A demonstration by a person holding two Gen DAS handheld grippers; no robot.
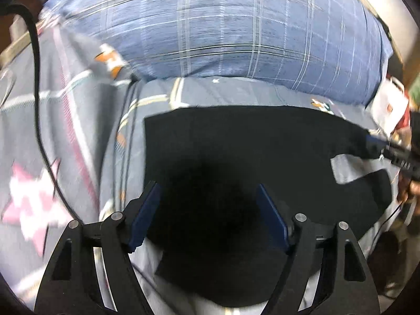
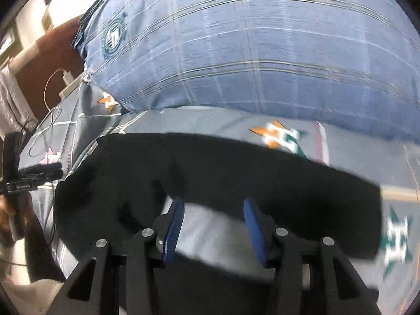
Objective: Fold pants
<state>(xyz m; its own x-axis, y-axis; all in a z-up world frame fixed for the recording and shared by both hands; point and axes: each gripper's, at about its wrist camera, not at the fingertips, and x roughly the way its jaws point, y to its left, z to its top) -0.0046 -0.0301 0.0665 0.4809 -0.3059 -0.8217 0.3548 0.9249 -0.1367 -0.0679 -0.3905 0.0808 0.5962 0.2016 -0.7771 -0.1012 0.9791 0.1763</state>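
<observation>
Black pants (image 1: 236, 136) lie spread flat on the bed. My left gripper (image 1: 207, 186) hangs over their near part, jaws wide apart, with the dark cloth below the blue pads and nothing pinched. Seen from the right wrist, the pants (image 2: 262, 173) run as a dark band across the sheet. There my right gripper (image 2: 213, 202) stands open over the cloth's near edge, with pale sheet showing between its pads. Each gripper also shows at the edge of the other's view: the right gripper (image 1: 372, 141) and the left gripper (image 2: 56, 171).
A big blue plaid pillow (image 1: 236, 26) (image 2: 249, 52) lies just beyond the pants. The grey sheet (image 1: 52, 131) (image 2: 354, 157) has star prints. A black cable (image 1: 36, 92) crosses the left. A white charger (image 2: 67, 76) sits by a brown headboard (image 2: 44, 60).
</observation>
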